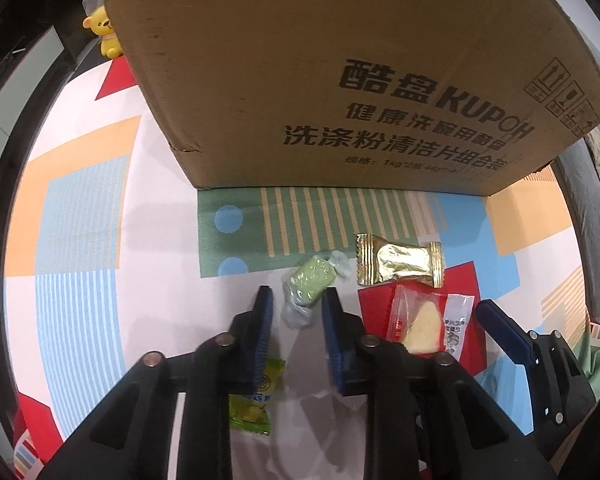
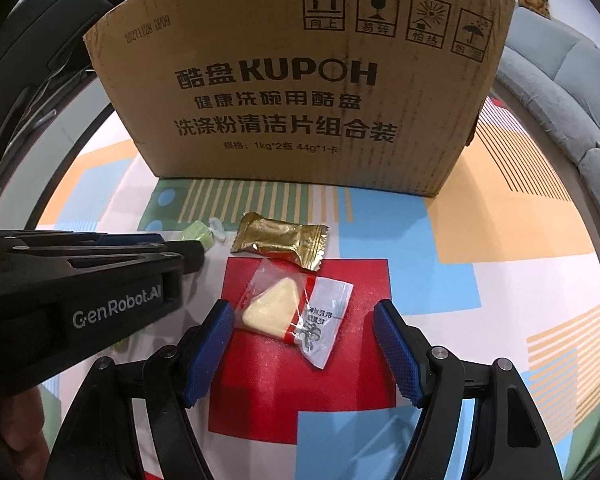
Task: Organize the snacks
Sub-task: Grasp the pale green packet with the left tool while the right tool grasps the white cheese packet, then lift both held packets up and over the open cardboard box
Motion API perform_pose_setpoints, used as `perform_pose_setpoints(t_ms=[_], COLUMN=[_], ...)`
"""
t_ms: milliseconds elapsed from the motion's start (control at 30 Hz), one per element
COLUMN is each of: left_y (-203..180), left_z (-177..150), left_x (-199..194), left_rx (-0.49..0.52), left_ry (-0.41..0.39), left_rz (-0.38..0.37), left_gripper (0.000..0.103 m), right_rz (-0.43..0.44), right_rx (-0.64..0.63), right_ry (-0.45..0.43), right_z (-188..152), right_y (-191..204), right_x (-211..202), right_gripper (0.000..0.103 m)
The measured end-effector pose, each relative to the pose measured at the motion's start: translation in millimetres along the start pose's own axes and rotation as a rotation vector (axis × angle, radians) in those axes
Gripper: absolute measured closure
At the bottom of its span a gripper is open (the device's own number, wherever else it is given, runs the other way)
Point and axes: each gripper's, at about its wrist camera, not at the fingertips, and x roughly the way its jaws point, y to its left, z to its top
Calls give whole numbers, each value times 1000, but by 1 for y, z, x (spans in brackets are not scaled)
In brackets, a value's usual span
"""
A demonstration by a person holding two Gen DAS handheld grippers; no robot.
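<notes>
A brown cardboard box (image 2: 296, 92) printed with black characters and the word KUPOH stood at the far side of a table (image 2: 500, 240) covered in a cloth of coloured blocks and stripes. In front of the box lay a small cluster of wrapped snacks.

The left tongs (image 1: 298, 300) pointed steeply down over a green candy (image 1: 310, 284) in a clear twisted wrapper. The candy lay between the two blue pads, whose gap was narrow; the right pad met the candy's edge, while the left pad (image 1: 262, 312) stood just clear of the wrapper, so the tongs were not yet clamped on it. A yellow-green snack packet (image 1: 256, 400) lay on the cloth under the left tongs, partly hidden by the left finger.

Just right of the green candy lay a gold foil packet (image 2: 280, 240), its near edge overlapping a clear packet holding a pale triangular cake (image 2: 276, 308), with a red band and a printed white end. That packet rested on a red patch of the cloth. The right tongs (image 2: 304, 340) hung over it with their blue pads spread wide on either side, touching nothing.

At the far left, beside the box, sat a yellow bear toy (image 1: 104, 32). A grey sofa (image 2: 560, 92) curved along the right.
</notes>
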Motion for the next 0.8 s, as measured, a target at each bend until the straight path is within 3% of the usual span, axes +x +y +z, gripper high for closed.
perform_pose_setpoints(t_ms=[200, 400, 533, 800], left_y=[7, 9, 12, 17], left_z=[-4, -7, -10, -17], left_x=[-3, -4, -4, -12], left_rx=[-5, -18, -30, -51], left_ry=[-12, -25, -26, -43], left_rz=[0, -2, -6, -4], left_gripper=[89, 92, 93, 93], right_rz=[-18, -14, -10, -13], right_rx=[-12, -29, -33, -24], right_ry=[-1, -15, -19, -43], right_z=[1, 0, 3, 11], right_y=[6, 10, 9, -4], right_x=[6, 7, 5, -7], right_gripper=[31, 57, 66, 69])
